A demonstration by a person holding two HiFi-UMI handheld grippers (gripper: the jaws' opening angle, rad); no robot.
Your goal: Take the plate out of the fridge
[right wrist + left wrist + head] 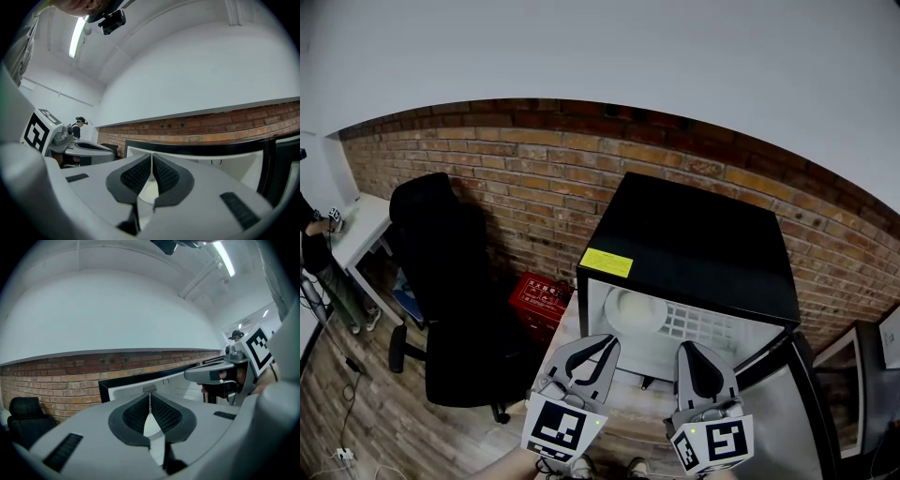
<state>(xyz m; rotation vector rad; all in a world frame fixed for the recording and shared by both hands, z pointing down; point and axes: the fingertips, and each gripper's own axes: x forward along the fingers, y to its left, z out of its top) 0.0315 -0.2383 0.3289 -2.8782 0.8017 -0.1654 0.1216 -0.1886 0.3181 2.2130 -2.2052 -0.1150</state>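
A white plate (635,309) lies on the wire shelf inside the open black mini fridge (694,244), towards the left of its white interior. My left gripper (606,341) hovers just in front of the fridge opening, below the plate, with its jaws shut and nothing between them (149,392). My right gripper (689,348) is beside it to the right, at the same height, also shut and empty (152,157). Both point into the fridge and neither touches the plate.
The fridge door (797,412) hangs open at the right. A black office chair (441,272) and a red box (539,295) stand left of the fridge against the brick wall (534,169). A white desk (361,225) with a person is at far left.
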